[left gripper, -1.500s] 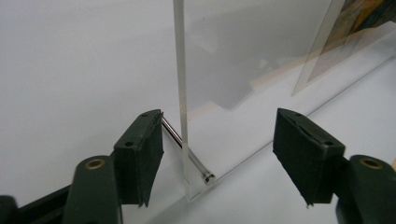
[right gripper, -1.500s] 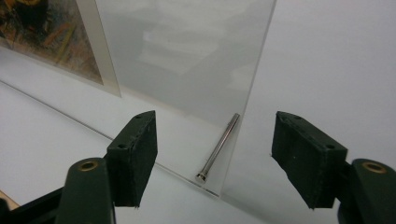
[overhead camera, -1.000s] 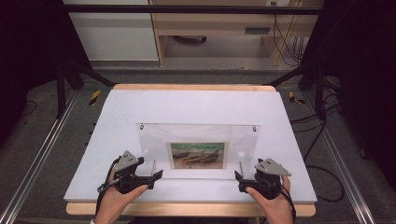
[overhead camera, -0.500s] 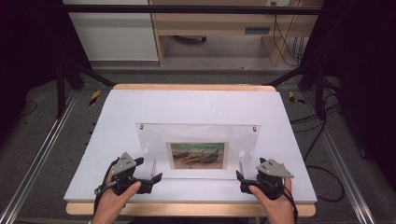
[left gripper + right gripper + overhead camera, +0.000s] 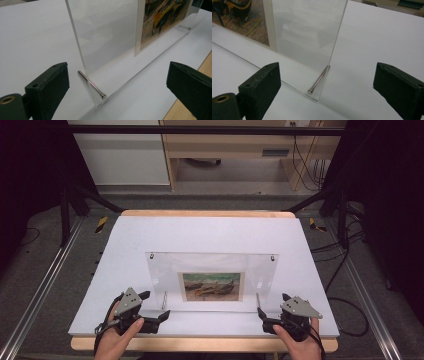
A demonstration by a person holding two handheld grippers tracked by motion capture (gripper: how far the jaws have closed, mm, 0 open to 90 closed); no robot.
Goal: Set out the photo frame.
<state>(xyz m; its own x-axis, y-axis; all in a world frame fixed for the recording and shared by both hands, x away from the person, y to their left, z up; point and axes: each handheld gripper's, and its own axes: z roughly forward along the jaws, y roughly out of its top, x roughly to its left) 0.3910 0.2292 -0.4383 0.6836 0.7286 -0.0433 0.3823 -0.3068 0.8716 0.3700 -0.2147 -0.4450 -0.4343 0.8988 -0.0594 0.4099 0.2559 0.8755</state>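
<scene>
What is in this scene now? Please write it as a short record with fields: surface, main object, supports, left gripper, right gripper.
surface: white table
main object: clear acrylic frame standing upright, with a boat picture inside
supports: metal pin through its lower left corner, another pin through the lower right
left gripper: open, near the left corner, not touching
right gripper: open, near the right corner, not touching

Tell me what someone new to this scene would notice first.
A clear acrylic picture frame stands upright mid-table on the white tabletop, holding a painting of boats. At its near corners wait two open tools, the left tool and right tool, each facing a metal support pin.
</scene>
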